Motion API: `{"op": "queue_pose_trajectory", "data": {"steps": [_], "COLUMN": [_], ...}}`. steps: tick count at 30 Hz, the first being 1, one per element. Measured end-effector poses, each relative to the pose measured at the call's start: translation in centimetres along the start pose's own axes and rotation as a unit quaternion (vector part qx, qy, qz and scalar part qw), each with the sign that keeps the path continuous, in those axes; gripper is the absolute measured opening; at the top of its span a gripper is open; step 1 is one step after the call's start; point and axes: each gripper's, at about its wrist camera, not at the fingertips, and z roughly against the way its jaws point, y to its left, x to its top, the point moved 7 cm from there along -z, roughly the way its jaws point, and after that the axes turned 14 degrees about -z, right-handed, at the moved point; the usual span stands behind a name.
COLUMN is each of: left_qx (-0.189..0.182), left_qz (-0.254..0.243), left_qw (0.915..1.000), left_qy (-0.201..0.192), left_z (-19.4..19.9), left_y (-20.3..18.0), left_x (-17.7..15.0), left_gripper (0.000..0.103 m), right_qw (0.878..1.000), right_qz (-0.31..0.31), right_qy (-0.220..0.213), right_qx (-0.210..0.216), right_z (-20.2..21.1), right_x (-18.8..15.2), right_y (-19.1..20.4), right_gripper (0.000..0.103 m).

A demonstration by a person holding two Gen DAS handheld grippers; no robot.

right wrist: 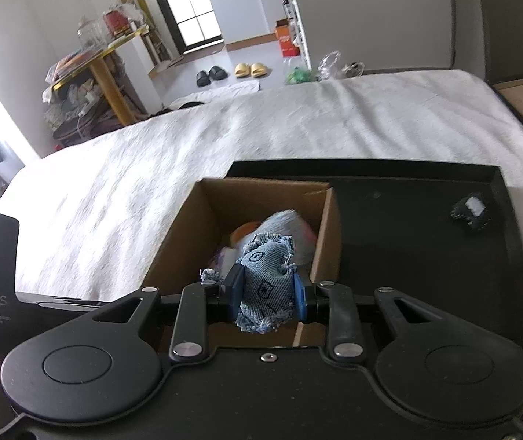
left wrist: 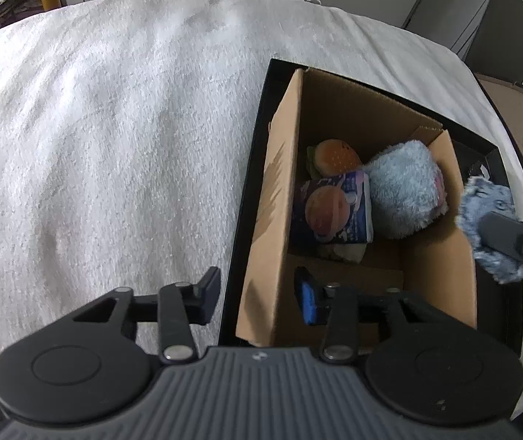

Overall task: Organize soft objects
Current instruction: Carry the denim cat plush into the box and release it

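Right gripper (right wrist: 267, 289) jaws clamped on frayed denim pouch (right wrist: 267, 282), poised above cardboard box (left wrist: 272, 198) in black tray (right wrist: 426, 242) at bed (left wrist: 114, 128) edge, likely for drop-in. Left gripper (left wrist: 258, 299) jaws part-open, straddling box wall, empty; probably steadying. Plush toys already inside.

surface: white bed (left wrist: 114, 128) | on it: black tray (right wrist: 408, 190)

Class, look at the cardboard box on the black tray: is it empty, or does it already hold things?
Not empty. The cardboard box holds a burger plush, a printed packet and a fluffy blue toy.
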Motion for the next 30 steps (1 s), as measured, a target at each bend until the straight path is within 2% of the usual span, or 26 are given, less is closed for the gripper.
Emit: {"op": "queue_pose_trajectory", "data": {"steps": [6,16,18,20,24,30], "left_qx": [-0.014,-0.020,-0.023,-0.025,-0.025,-0.020], "left_qz": [0.002,-0.006,-0.004,-0.004,-0.009,-0.007], "left_qw": [0.9999,0.9998,0.9997,0.9997,0.9996,0.9997], "left_qy": [0.004,0.003,0.003,0.005,0.012,0.016], "left_z": [-0.4,-0.6,-0.6,-0.5,-0.6,-0.5], "left_y": [0.0,0.0,0.1,0.1,0.1,0.2], "left_x": [-0.9,-1.3,-1.2,-1.2,-1.2,-1.0], "left_gripper": [0.016,0.016,0.016,0.016,0.016,0.016], "right_qw": [1.000,0.999,0.998,0.998,0.998,0.999], "right_qz": [0.007,0.004,0.003,-0.008,-0.011,-0.014], "right_qy": [0.023,0.048,0.052,0.056,0.052,0.041], "right_qx": [0.005,0.017,0.022,0.028,0.027,0.016], "right_z": [-1.2,-3.1,-3.4,-3.7,-3.4,-2.4], "right_x": [-1.2,-2.4,-2.4,-2.4,-2.2,-1.6], "right_y": [1.8,3.8,4.2,4.3,4.1,2.3], "right_gripper": [0.028,0.028,0.031,0.039,0.043,0.043]}}
